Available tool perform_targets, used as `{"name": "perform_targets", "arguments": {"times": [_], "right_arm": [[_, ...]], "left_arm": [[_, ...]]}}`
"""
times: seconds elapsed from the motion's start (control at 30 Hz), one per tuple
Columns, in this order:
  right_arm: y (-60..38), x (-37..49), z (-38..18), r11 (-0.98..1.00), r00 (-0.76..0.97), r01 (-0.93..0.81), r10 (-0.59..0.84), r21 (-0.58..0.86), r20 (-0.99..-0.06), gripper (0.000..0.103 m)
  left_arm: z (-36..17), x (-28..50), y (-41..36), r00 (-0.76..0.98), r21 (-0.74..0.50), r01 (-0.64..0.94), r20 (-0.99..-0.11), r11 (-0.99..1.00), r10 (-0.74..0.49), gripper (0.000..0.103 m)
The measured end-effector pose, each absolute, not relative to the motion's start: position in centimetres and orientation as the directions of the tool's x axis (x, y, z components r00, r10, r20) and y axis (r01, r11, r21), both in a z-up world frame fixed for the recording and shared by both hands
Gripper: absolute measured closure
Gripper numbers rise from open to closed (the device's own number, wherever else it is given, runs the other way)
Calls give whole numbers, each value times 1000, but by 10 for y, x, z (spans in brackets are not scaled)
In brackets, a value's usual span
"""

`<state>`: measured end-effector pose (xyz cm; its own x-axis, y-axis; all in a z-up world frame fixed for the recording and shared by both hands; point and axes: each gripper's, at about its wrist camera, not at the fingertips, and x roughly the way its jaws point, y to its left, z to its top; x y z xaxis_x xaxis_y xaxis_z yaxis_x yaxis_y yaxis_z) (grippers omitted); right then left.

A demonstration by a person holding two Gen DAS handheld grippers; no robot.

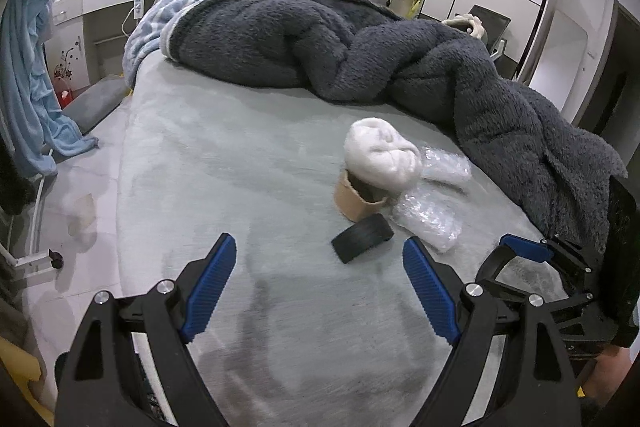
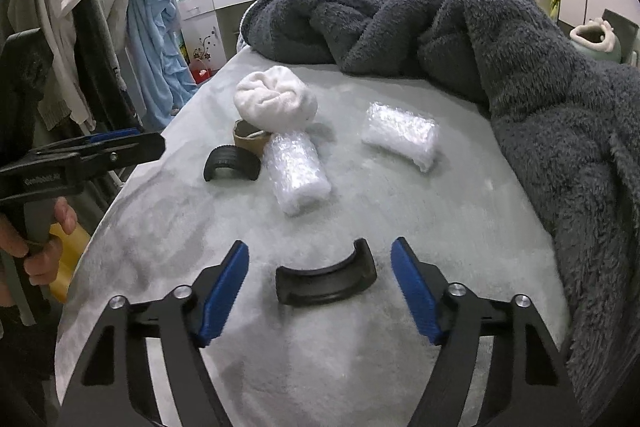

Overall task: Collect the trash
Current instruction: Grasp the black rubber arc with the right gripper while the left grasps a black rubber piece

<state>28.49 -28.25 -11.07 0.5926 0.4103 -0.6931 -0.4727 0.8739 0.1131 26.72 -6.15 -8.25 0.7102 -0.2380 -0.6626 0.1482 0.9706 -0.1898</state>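
Right wrist view: my right gripper [image 2: 320, 291] tilts down over the bed [image 2: 460, 219], jaws apart, unclenched, straddling a black curved piece [image 2: 326, 285] without touching. My left gripper [image 1: 316, 291] hangs spread and empty, angled downward too, my hand [image 2: 40, 247] squeezing its handle.

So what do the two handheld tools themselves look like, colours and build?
Both match: each tool is a black, angular frame with cut-out triangular windows, silver round bolt heads at the pivots, and two fingers faced with ribbed blue pads. The left tool and right tool look identical. Seen from the side, the left one has small white lettering on its body, too small to read. No sleeves or cables are visible.
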Motion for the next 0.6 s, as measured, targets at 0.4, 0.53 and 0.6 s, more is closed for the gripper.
{"name": "perform_targets", "arguments": {"times": [0.4,0.53,0.6], "right_arm": [[-283,280,-115,863,560,-493,412,111,-719,57],[-291,277,-111,864,570,-485,428,133,-702,58],[-295,276,-108,865,576,-481,434,143,-693,58]], "left_arm": [[-99,274,-88,691,-166,168,-683,972,-236,16],[-103,277,-94,686,-159,169,-689,973,-231,17],[-105,279,-97,684,-160,171,-691,972,-233,19]]}}
